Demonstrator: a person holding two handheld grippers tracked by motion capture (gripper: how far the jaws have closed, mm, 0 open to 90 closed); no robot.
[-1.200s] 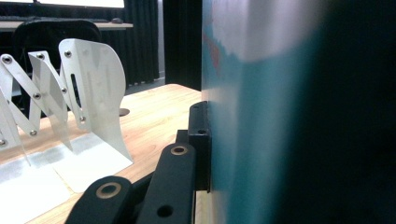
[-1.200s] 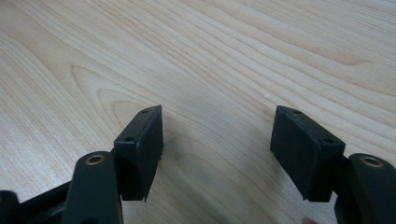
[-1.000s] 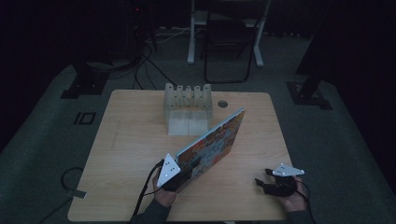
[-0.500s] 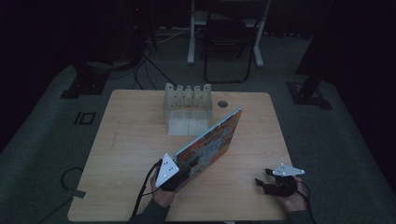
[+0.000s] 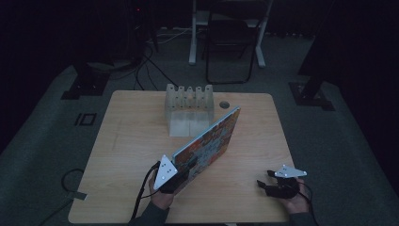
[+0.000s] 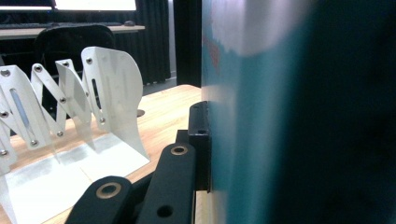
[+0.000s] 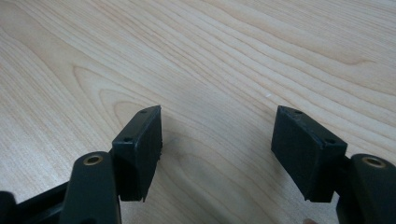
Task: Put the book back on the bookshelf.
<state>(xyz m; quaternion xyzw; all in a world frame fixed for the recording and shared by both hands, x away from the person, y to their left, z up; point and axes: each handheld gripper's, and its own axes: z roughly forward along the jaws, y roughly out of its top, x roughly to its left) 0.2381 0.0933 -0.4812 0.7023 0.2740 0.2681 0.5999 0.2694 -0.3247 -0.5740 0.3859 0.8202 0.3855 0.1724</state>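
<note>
A thin book with a colourful cover [image 5: 211, 139] is held on edge, tilted, above the middle of the wooden table [image 5: 131, 136]. My left gripper [image 5: 181, 172] is shut on its near lower corner. In the left gripper view the book's teal cover [image 6: 280, 116] stands close up against the black jaw. A white accordion rack [image 5: 188, 101] stands at the back centre of the table, just beyond the book's far corner; its white dividers [image 6: 93, 93] show to the left of the book. My right gripper [image 5: 263, 186] rests near the front right edge, open, with bare wood between its pads [image 7: 140, 144].
A round grommet hole [image 5: 224, 104] lies right of the rack. A chair [image 5: 230, 42] stands behind the table. Cables [image 5: 70, 183] trail on the floor at the left. Dark stand bases sit on the floor at both sides.
The book and my left gripper have shifted slightly left, its far corner edging nearer the rack. The right gripper has barely moved and stays open.
</note>
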